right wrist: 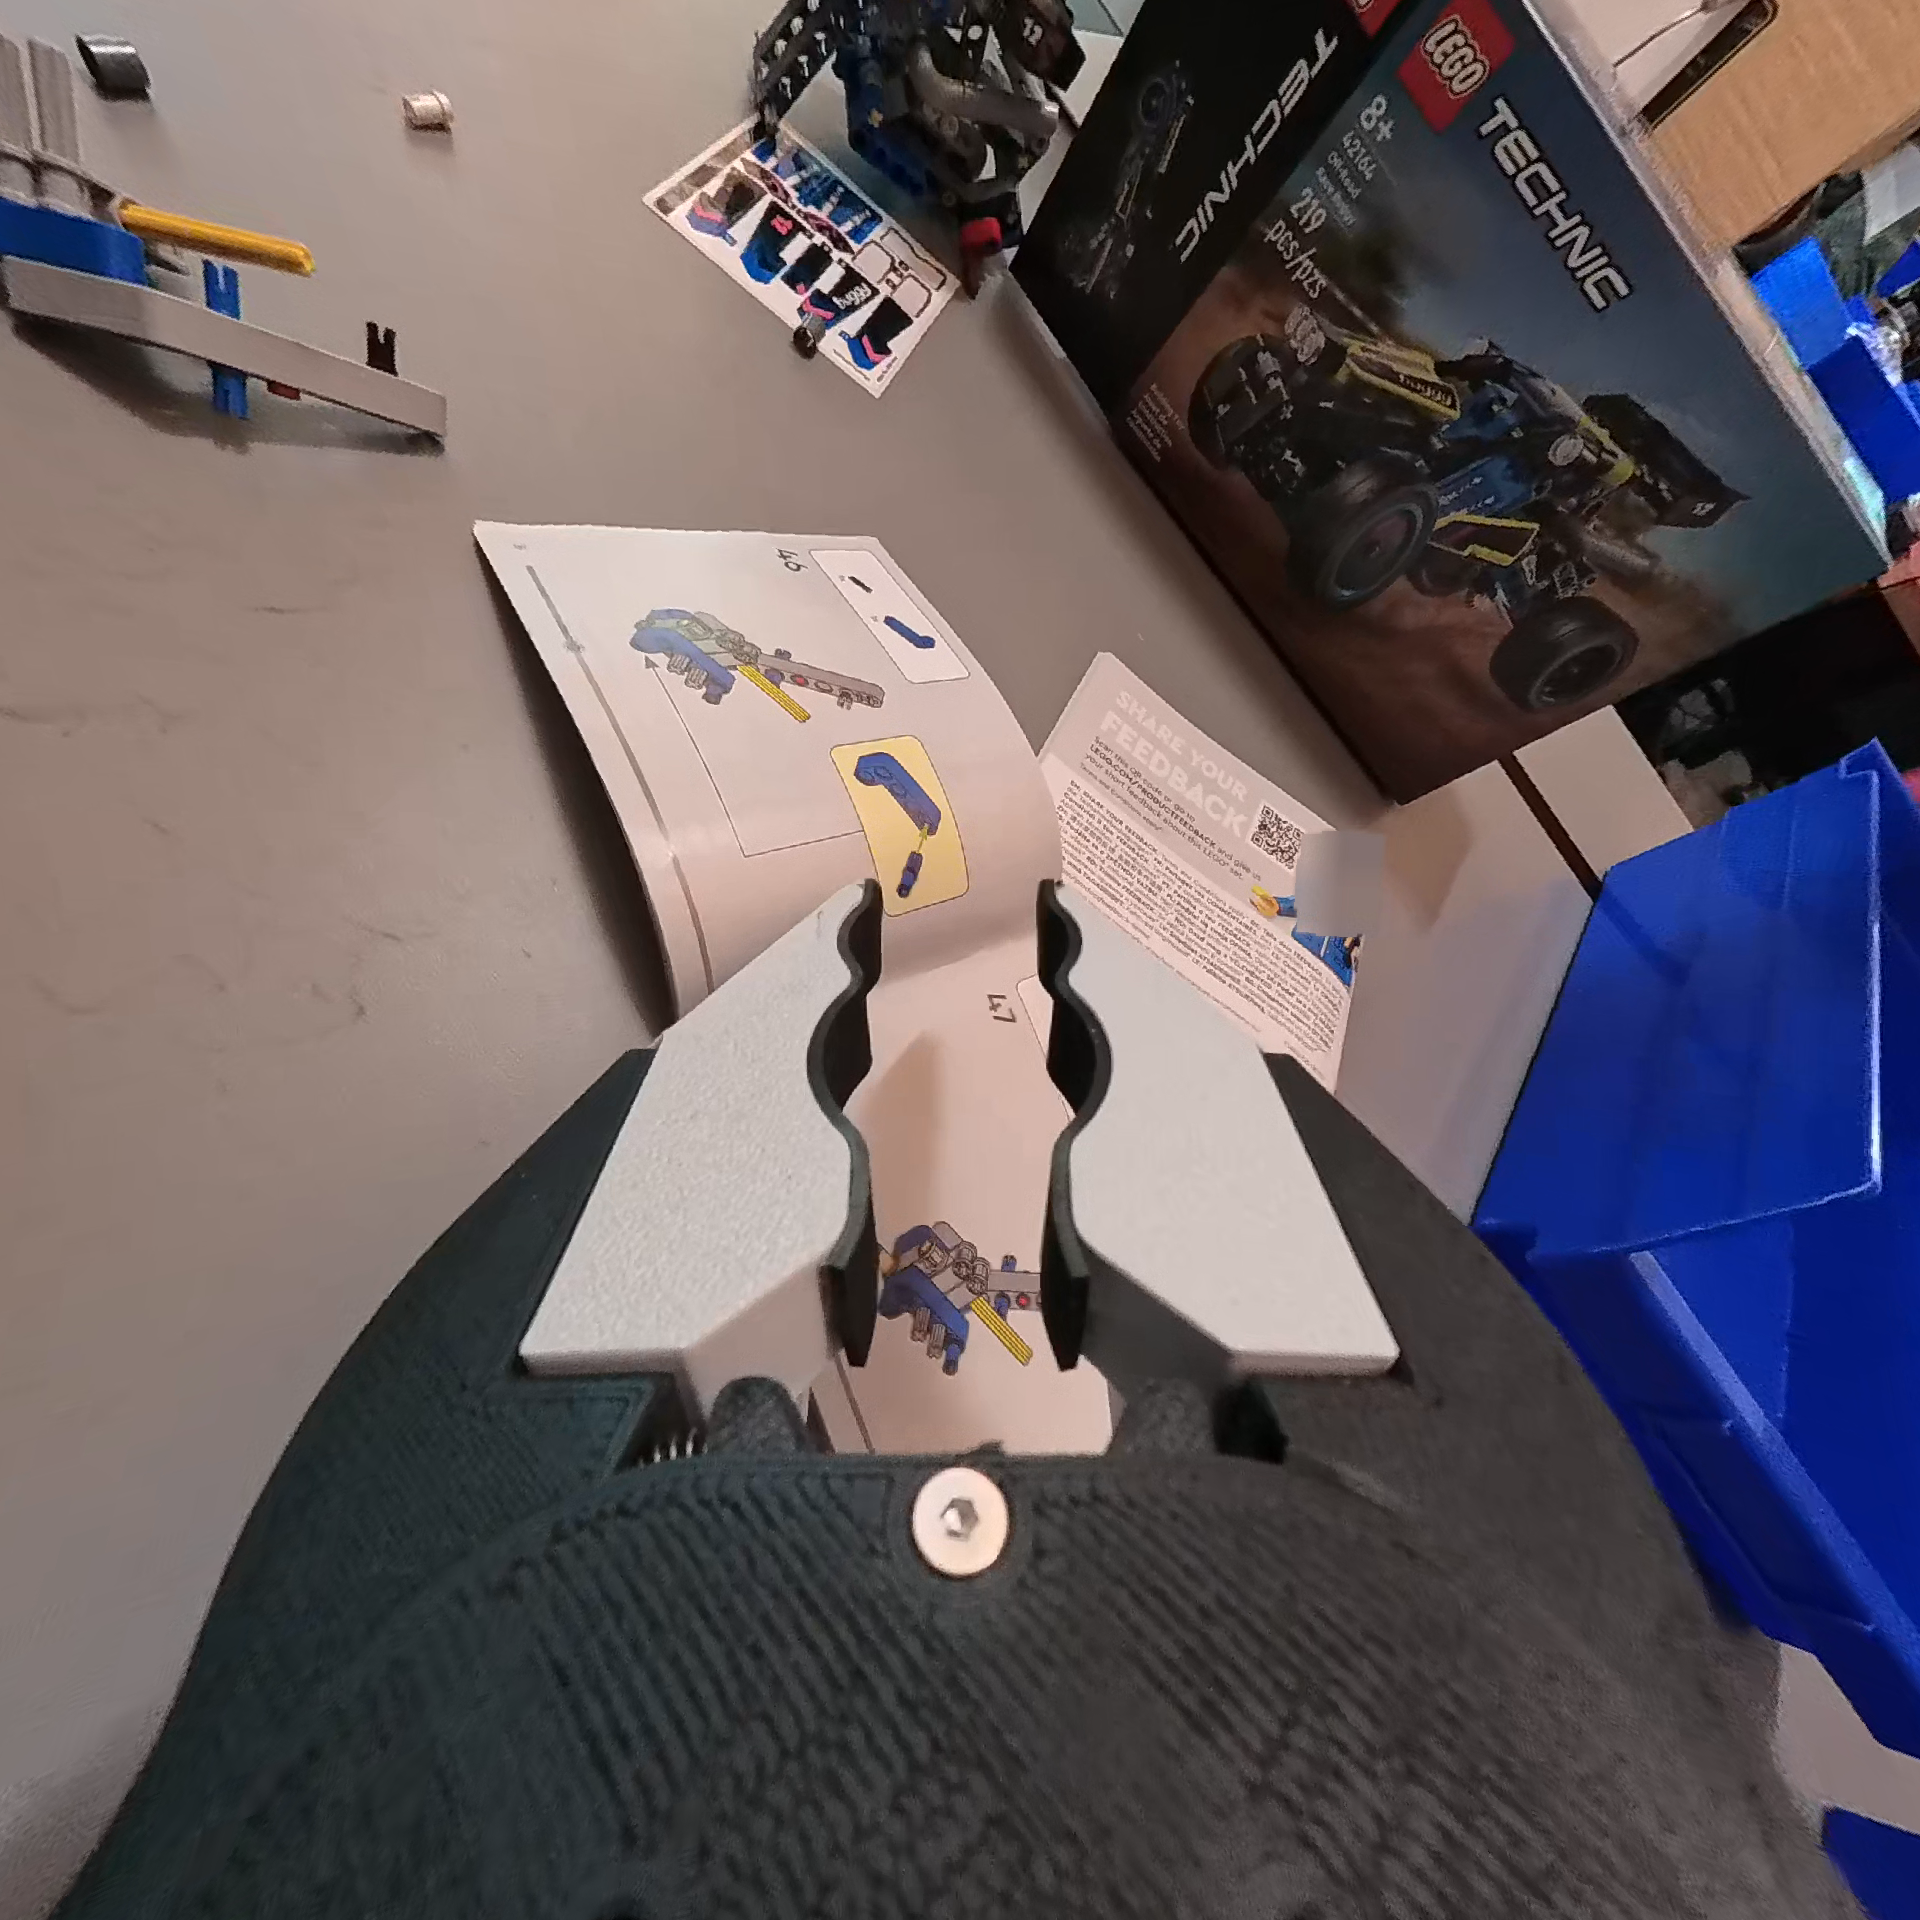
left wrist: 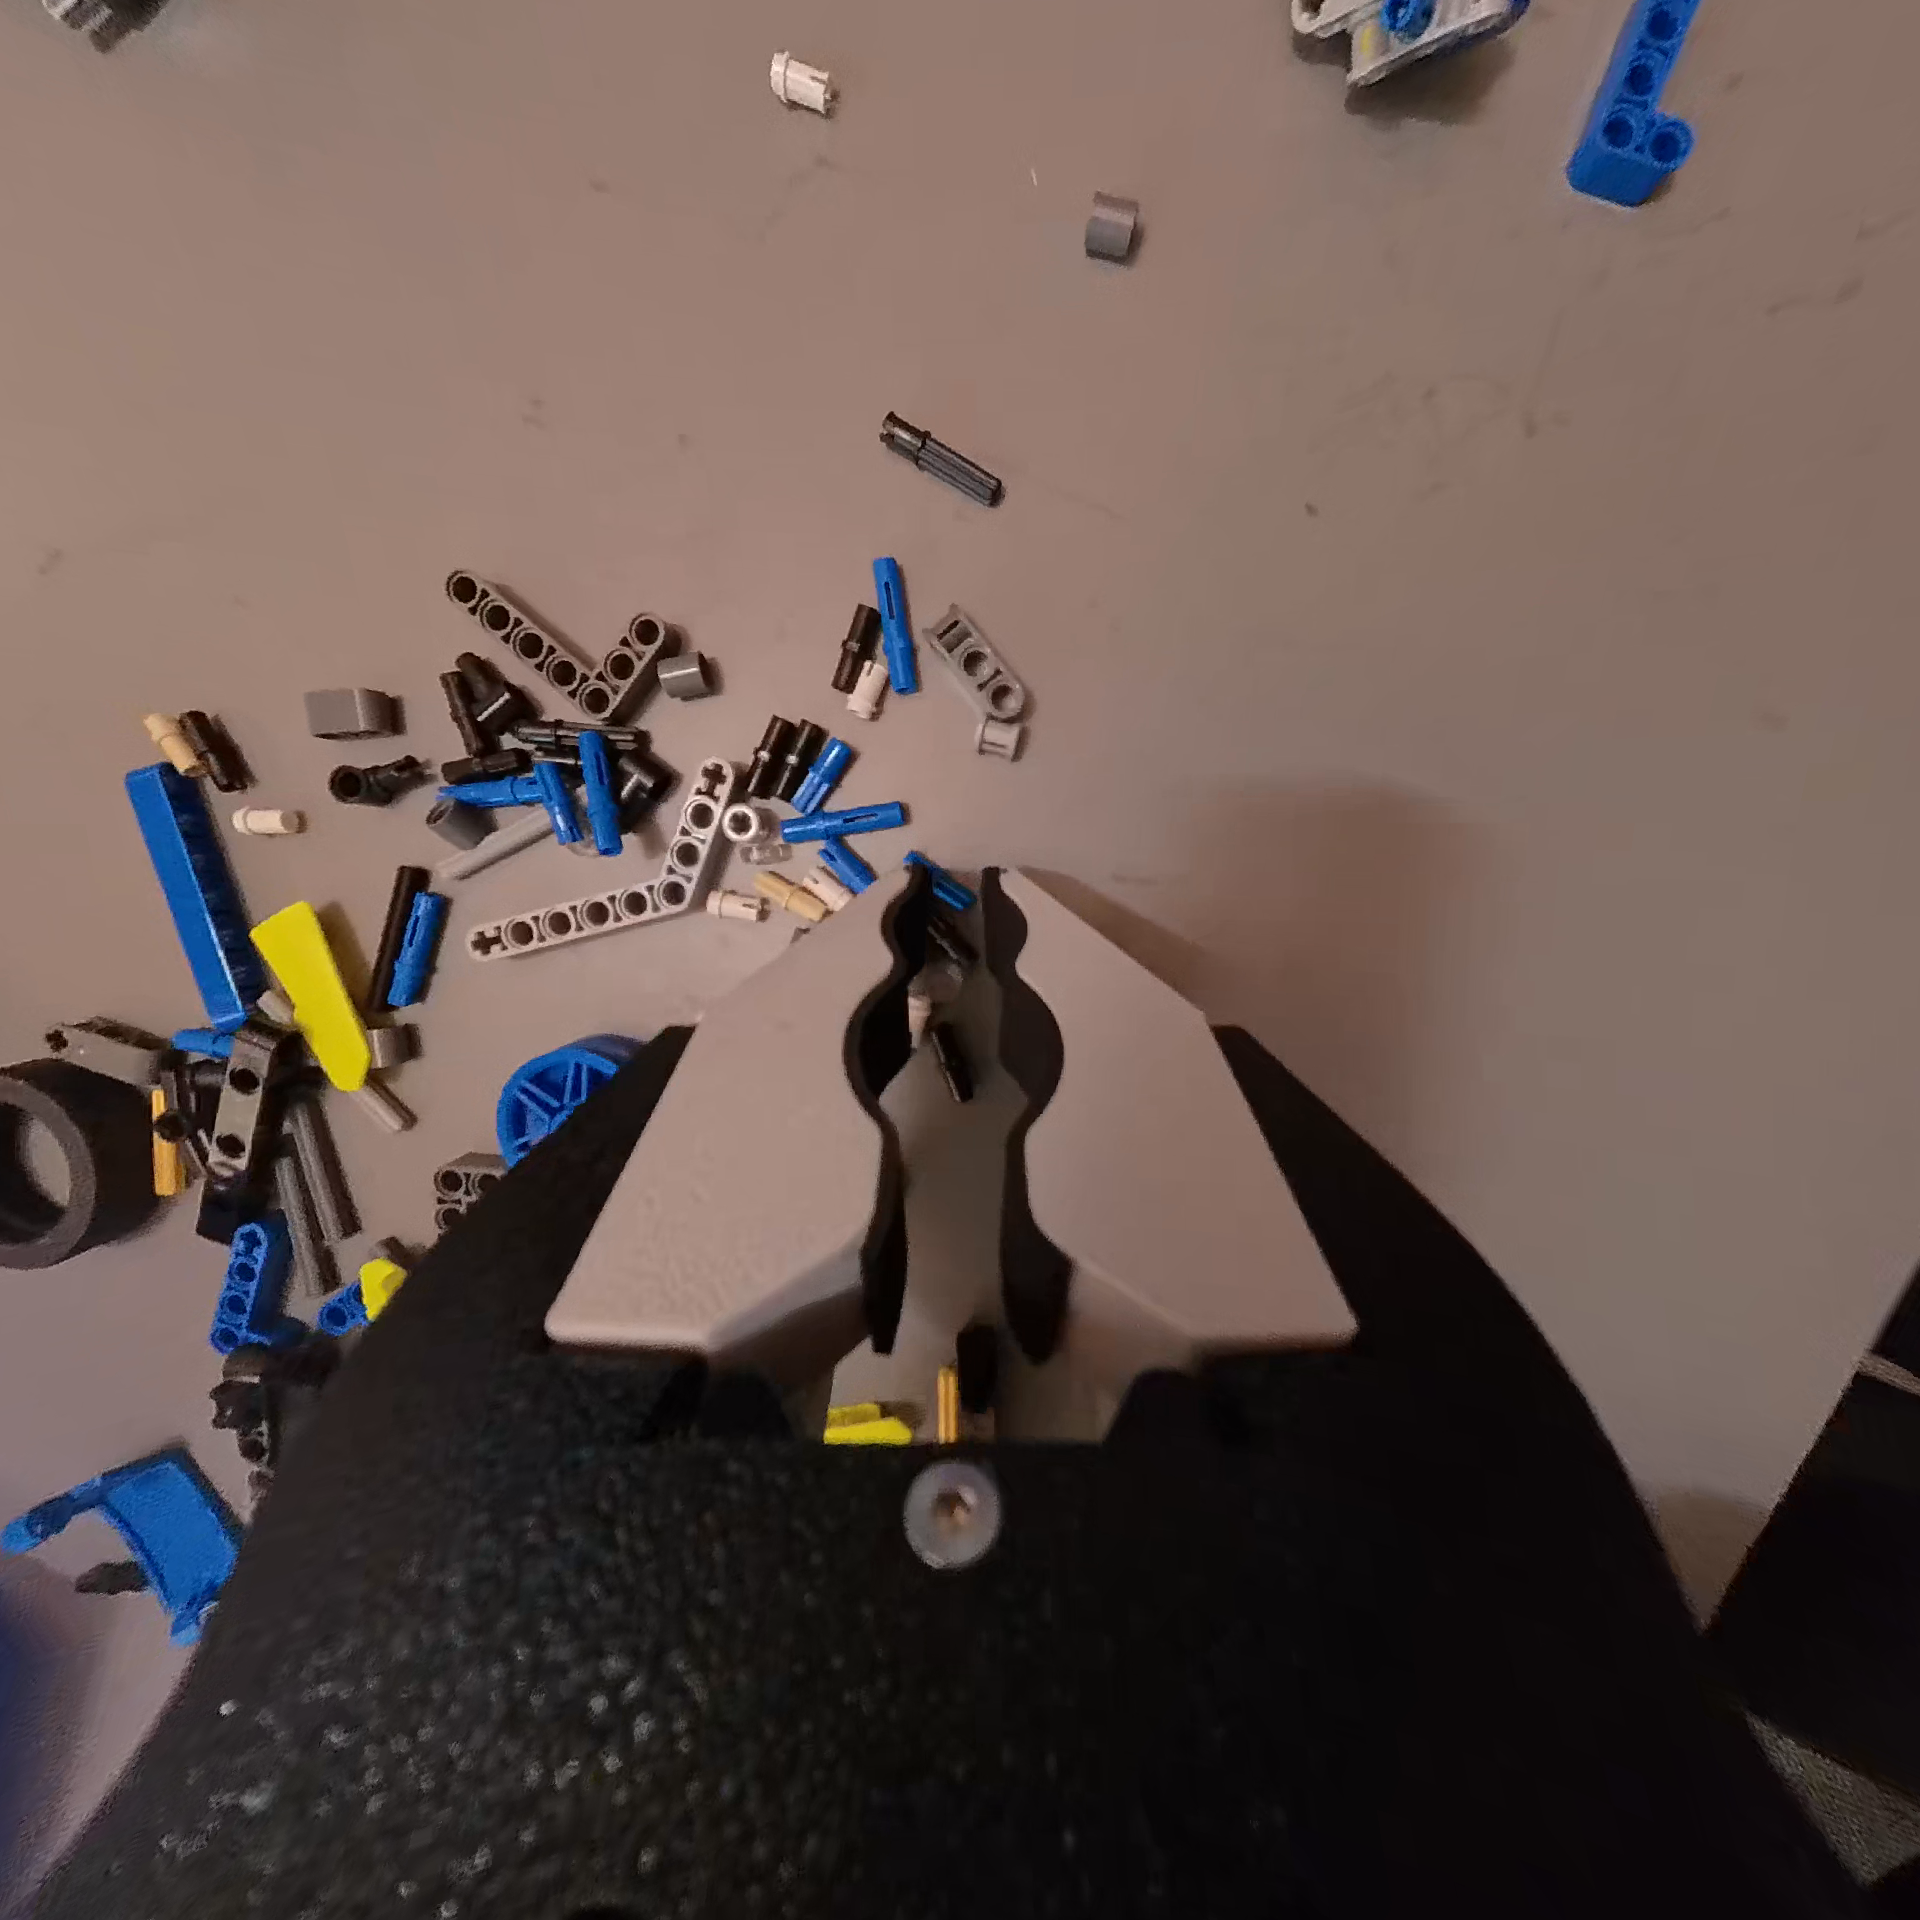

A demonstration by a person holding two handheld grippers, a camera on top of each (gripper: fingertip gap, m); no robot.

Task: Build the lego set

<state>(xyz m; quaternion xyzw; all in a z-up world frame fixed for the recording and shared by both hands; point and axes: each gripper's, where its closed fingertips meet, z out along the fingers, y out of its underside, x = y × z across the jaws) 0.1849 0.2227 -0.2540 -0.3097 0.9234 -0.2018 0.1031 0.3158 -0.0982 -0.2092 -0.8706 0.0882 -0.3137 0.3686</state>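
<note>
In the left wrist view a pile of loose Lego Technic parts (left wrist: pixel 582 810) lies on the grey table: blue and black pins, grey angled beams, a yellow panel (left wrist: pixel 312 992), a blue wheel hub (left wrist: pixel 551 1101) and a black tyre (left wrist: pixel 52 1164). My left gripper (left wrist: pixel 951 878) is at the pile's right edge, its jaws nearly together on a small blue pin (left wrist: pixel 940 883) at the tips. My right gripper (right wrist: pixel 961 904) is open and empty above the open instruction booklet (right wrist: pixel 748 727). A partly built grey and blue assembly with a yellow axle (right wrist: pixel 208 301) lies at the far left.
A blue L-shaped beam (left wrist: pixel 1636 104), a black axle pin (left wrist: pixel 940 459) and small grey bushes lie apart from the pile. In the right wrist view a sticker sheet (right wrist: pixel 800 260), a partly built model (right wrist: pixel 935 94), the set box (right wrist: pixel 1455 416) and blue bins (right wrist: pixel 1745 1247) stand to the right. One gripper's finger ends stand about 35 cm off the other's. The right gripper is farther from the blue wheel hub (left wrist: pixel 551 1101), some 40 cm, than the left, some 8 cm.
</note>
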